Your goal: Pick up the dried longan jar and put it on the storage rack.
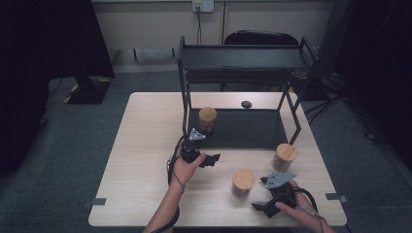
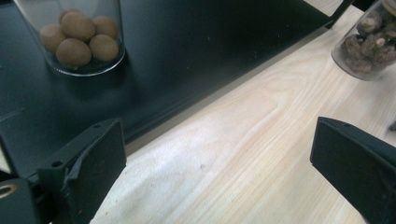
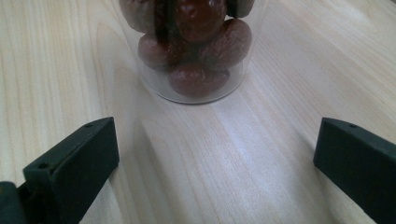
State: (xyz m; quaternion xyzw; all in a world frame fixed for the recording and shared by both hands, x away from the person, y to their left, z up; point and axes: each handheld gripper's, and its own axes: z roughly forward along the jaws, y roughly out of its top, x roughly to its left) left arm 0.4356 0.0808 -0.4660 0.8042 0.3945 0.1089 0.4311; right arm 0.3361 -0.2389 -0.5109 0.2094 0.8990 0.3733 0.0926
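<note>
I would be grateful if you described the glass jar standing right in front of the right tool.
The clear glass jar with a round wooden lid stands upright on the pale wooden table, closed. Dark reddish-brown wrinkled fruits, perhaps dates, are stacked inside it. It stands apart from the right tool, whose jaws are open and point at it; nothing else touches it.

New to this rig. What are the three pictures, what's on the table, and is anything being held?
No robot here: a person holds a handheld two-jaw tool in each hand. The high view looks down on the pale wooden table. The other two pictures come from cameras riding on each tool, looking out between its black jaws.

On the table stands a black two-level metal shelf rack. A glass jar with a wooden lid holding round tan balls sits on its lower tray. A jar of brown wrinkled pieces and a jar of dark red fruits stand on the bare table.

The left gripper and the right gripper are both open and hold nothing; the right one faces the red-fruit jar.
</note>
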